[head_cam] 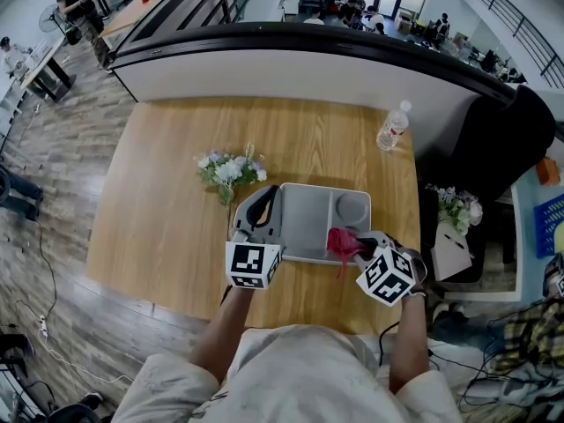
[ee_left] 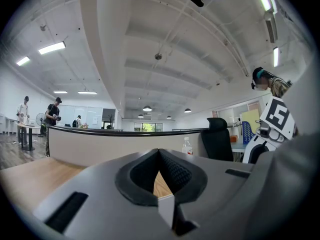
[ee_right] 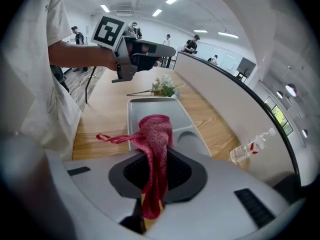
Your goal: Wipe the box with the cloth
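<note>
A grey box (head_cam: 306, 221) with compartments lies flat on the wooden table (head_cam: 167, 201). My right gripper (head_cam: 357, 241) is at its near right corner, shut on a red mesh cloth (head_cam: 342, 241) that hangs over the box. In the right gripper view the cloth (ee_right: 156, 129) stands up out of the shut gripper (ee_right: 154, 159), a loose strand trailing left, with the box (ee_right: 147, 109) just beyond. My left gripper (head_cam: 267, 196) is over the box's left edge, shut with nothing in it (ee_left: 159, 158); the right gripper view shows that gripper (ee_right: 167, 49) raised above the table.
A small bunch of white flowers (head_cam: 231, 169) lies just beyond the box's left corner. A water bottle (head_cam: 393, 127) stands at the table's far right edge. Off the right edge are a black chair (head_cam: 493, 148) and another flower bunch (head_cam: 456, 206).
</note>
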`<state>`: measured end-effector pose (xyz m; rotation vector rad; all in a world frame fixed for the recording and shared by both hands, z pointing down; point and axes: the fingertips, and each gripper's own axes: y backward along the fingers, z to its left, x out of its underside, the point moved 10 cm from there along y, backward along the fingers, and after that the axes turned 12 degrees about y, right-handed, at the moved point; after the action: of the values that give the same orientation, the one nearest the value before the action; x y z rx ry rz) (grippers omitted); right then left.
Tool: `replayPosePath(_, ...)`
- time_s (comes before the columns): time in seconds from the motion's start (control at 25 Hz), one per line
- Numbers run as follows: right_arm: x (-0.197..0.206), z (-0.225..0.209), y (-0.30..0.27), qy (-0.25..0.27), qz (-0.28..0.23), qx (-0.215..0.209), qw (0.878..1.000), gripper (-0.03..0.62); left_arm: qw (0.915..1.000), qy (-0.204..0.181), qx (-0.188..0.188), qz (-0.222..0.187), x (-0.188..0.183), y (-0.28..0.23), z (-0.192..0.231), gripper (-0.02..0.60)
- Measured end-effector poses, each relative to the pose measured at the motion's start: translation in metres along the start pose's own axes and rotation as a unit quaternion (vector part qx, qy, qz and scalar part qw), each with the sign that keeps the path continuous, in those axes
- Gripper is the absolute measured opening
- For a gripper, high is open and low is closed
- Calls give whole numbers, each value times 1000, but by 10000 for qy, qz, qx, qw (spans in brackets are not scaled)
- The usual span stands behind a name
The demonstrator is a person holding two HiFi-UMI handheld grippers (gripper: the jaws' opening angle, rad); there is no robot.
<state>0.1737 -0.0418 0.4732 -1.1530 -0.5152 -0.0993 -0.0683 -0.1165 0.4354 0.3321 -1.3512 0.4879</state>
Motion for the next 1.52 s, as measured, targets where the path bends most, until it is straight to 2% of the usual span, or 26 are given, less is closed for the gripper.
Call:
replayPosePath(0.28, -18, -27, 4, 428, -163, 511, 9976, 64, 10000, -11, -26, -61, -4, 4, 3, 14)
replayPosePath(0.56, -35, -48, -2, 624, -361, 910, 9932, 64, 9999, 29, -65, -138, -10, 8, 9, 14)
replayPosePath(0.84, -43, -59, -18, 776, -334, 1519, 9848, 64, 9998, -47, -97, -136, -9, 13, 15, 14)
replayPosePath(1.28, -55, -70, -56, 908, -264, 1666, 9815, 64, 9998, -103, -105, -133, -12, 13, 14, 14)
replayPosePath(1.52, -48, -75, -82, 950, -60, 1492, 9842, 64, 9997, -101, -158, -143, -9, 14, 18, 14)
